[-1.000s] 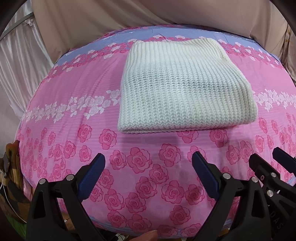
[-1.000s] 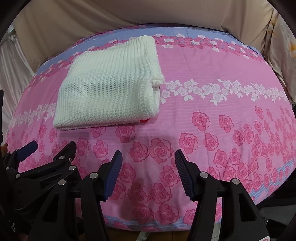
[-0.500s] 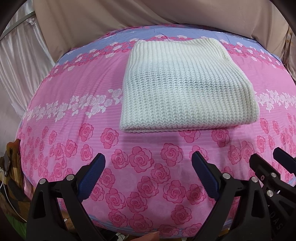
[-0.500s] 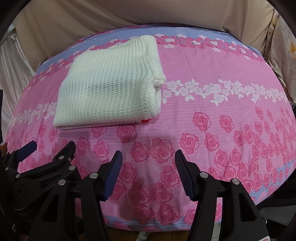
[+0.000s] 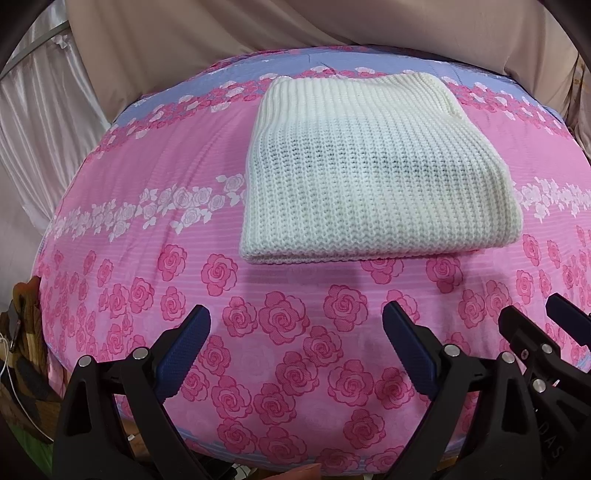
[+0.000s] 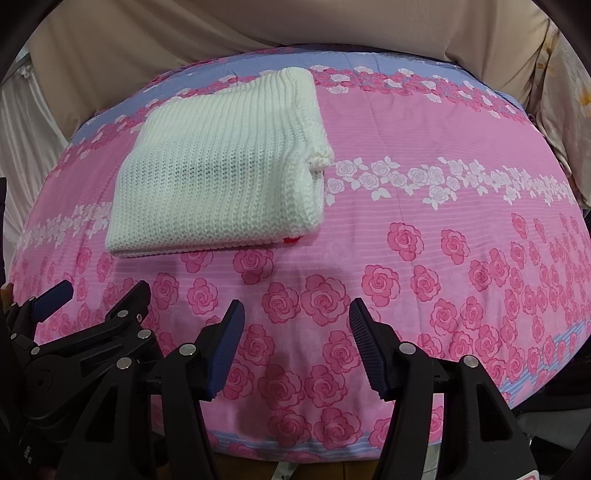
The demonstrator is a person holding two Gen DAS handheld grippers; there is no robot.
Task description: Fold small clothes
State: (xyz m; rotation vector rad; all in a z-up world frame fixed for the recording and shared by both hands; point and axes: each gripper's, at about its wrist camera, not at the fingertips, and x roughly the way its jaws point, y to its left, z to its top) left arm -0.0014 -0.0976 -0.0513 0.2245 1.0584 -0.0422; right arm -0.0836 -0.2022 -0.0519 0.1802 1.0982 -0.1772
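Note:
A cream knitted garment [image 5: 373,173] lies folded into a thick rectangle on the pink rose-patterned cloth [image 5: 280,317]. It also shows in the right wrist view [image 6: 221,173], with a small red tag [image 6: 291,240] at its near right corner. My left gripper [image 5: 295,325] is open and empty, held back near the front edge, apart from the garment. My right gripper [image 6: 295,317] is open and empty, beside the left one. Each gripper shows at the edge of the other's view.
The cloth-covered surface drops off at its front edge [image 6: 295,446]. Beige draped fabric [image 5: 295,26] hangs behind it and pale curtains [image 5: 40,110] hang at the left. Some wooden clutter [image 5: 22,350] sits low at the left.
Both views have crept slightly, so the garment sits a touch lower in frame. The garment has not moved and both grippers stay open.

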